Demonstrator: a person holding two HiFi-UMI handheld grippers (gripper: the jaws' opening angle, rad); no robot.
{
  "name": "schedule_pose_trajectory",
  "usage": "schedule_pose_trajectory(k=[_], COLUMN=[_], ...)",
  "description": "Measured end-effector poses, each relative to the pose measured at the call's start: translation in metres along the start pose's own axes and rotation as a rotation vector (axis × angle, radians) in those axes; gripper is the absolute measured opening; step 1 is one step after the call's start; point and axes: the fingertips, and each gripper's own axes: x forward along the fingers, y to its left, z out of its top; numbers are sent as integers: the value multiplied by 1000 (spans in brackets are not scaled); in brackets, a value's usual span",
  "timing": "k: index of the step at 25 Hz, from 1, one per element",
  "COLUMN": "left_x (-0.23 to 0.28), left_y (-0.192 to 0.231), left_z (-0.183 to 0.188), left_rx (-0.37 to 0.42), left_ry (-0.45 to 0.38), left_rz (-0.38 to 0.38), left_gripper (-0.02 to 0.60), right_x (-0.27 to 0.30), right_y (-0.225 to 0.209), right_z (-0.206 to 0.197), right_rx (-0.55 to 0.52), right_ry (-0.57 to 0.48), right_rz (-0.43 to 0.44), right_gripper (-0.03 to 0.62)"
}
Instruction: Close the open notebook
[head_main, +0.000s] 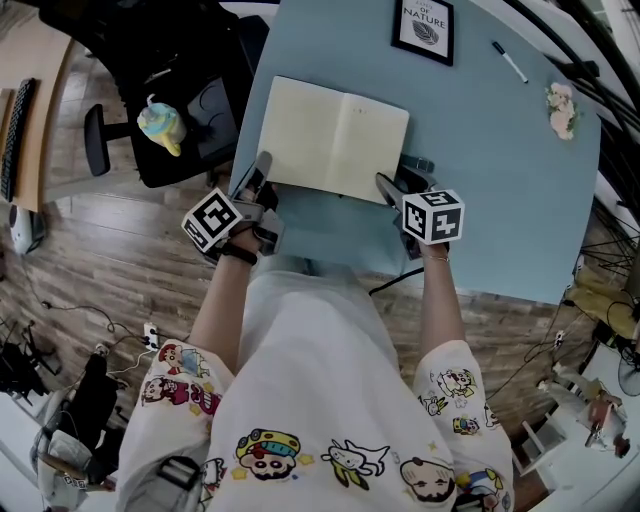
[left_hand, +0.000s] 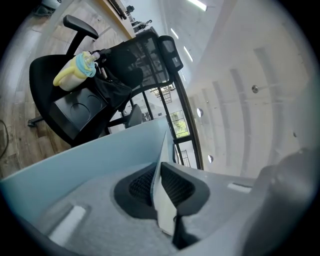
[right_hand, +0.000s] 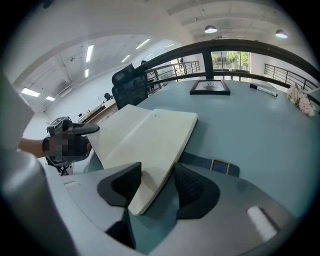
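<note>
The open notebook (head_main: 335, 135) lies with cream blank pages up on the light blue table (head_main: 500, 200). At the notebook's near left corner my left gripper (head_main: 262, 172) is shut on it. In the left gripper view a thin pale sheet (left_hand: 162, 200) stands edge-on, pinched between the dark pads of that gripper (left_hand: 161, 187). My right gripper (head_main: 400, 180) is at the near right corner. In the right gripper view the notebook (right_hand: 145, 135) has that corner between the jaws of my right gripper (right_hand: 157, 185), which stand apart, with a gap by the right pad (right_hand: 192, 187).
A framed picture (head_main: 423, 28), a pen (head_main: 509, 62) and a small flower piece (head_main: 562, 108) lie at the table's far side. A black office chair (head_main: 170, 90) with a yellow and blue plush toy (head_main: 160, 125) stands left of the table. A dark blue strip (right_hand: 212, 164) shows under the notebook's right edge.
</note>
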Motion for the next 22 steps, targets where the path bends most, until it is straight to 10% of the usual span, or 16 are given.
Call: schedule_pose_trajectory(k=[22], left_x=[-5], left_y=[-67], left_z=[-19], left_rx=[382], left_ry=[98], left_rz=[45], left_gripper=[11], right_x=[-11], right_y=[-4], right_z=[2], right_rx=[137], right_ry=[-112], right_rz=[41], right_gripper=[241])
